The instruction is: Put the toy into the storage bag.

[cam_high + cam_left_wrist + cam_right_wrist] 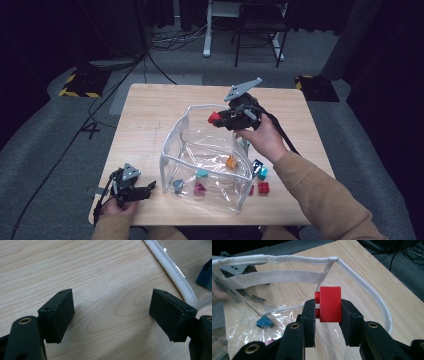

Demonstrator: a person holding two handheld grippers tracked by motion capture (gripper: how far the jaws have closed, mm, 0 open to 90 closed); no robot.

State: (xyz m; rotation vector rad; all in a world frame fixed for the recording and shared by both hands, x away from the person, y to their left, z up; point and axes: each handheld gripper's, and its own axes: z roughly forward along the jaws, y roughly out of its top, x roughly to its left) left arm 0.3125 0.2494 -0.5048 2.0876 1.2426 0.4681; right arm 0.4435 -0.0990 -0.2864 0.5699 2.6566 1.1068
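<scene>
While the left tongs (150,186) gape empty, the right tongs (216,119) clamp a red brick (330,304) above the clear bag (172,137).

High view: overhead, facing forward across the bench (150,115). Both tool views: close, low over it, sharing the clear bag (176,131).

Both forearms wear tan long sleeves (320,192). Each hand carries a black gripper, the left gripper (150,186) and the right gripper (216,118), topped by a grey three-cornered plate (242,89). Black foam pads (62,312) line the jaws, with brass-ringed screw holes (294,326) below and a black cable (280,131) trailing.
</scene>
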